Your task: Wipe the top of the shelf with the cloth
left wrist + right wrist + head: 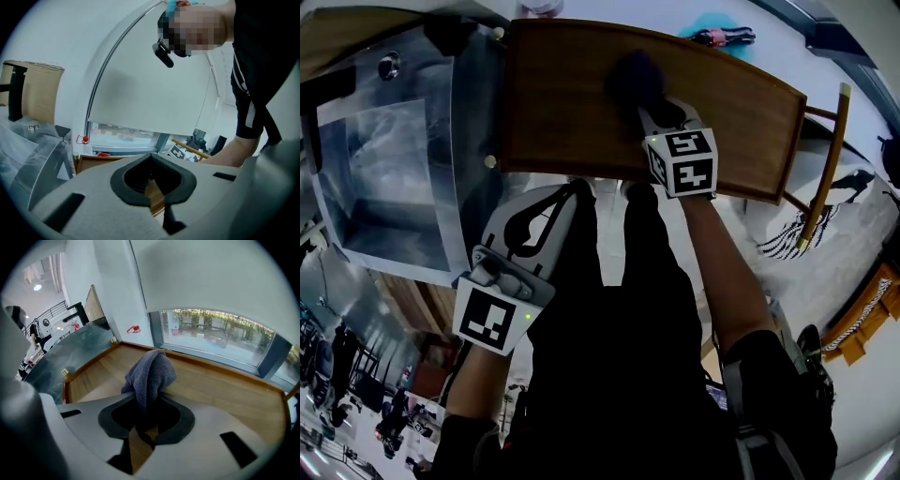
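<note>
Head view shows the wooden shelf top (553, 112) spanning the frame. The left gripper (572, 192) hangs at its near edge, jaws together on nothing. The right gripper (652, 112) is clamped on the dark cloth (633, 75), which sits bunched on the wood.

hand-held grippers (575, 190) (659, 114): 2 | cloth (635, 79): 1 | shelf (555, 105): 1 | bottle (723, 37): 1
</note>
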`<state>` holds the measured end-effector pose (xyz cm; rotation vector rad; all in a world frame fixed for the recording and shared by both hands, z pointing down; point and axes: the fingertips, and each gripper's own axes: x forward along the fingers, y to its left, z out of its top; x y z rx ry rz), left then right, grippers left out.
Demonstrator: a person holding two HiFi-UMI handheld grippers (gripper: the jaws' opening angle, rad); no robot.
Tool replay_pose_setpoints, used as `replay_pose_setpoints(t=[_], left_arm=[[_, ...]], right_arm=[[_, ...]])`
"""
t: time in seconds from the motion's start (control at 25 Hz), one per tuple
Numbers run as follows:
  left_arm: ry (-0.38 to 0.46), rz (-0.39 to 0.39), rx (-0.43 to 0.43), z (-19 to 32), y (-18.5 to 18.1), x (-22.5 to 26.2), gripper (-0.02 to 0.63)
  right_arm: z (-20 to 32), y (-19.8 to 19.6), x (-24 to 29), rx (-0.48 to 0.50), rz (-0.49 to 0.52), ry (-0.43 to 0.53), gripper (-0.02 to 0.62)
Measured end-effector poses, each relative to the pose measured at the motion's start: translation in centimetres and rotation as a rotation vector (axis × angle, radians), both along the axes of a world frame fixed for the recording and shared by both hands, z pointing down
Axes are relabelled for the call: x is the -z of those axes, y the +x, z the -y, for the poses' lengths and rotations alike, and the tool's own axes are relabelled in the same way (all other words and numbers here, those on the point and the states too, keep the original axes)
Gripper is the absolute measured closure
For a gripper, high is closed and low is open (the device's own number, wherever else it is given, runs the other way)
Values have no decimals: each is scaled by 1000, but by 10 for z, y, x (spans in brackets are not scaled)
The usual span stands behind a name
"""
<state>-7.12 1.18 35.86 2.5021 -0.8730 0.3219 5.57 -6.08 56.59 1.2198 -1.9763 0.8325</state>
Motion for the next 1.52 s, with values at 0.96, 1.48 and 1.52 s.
replay_pose_setpoints(t=[0.96, 1.48, 1.52], left_arm=[[-3, 26, -172, -8, 137, -7, 588], [-4, 21, -243, -19, 196, -6, 588], [-4, 20, -248, -19, 200, -6, 588]], right_arm=[[-54, 183, 1, -253, -31, -24, 518], [-81, 256, 2, -349, -60, -32, 518], [-83, 260, 2, -352, -64, -33, 518]])
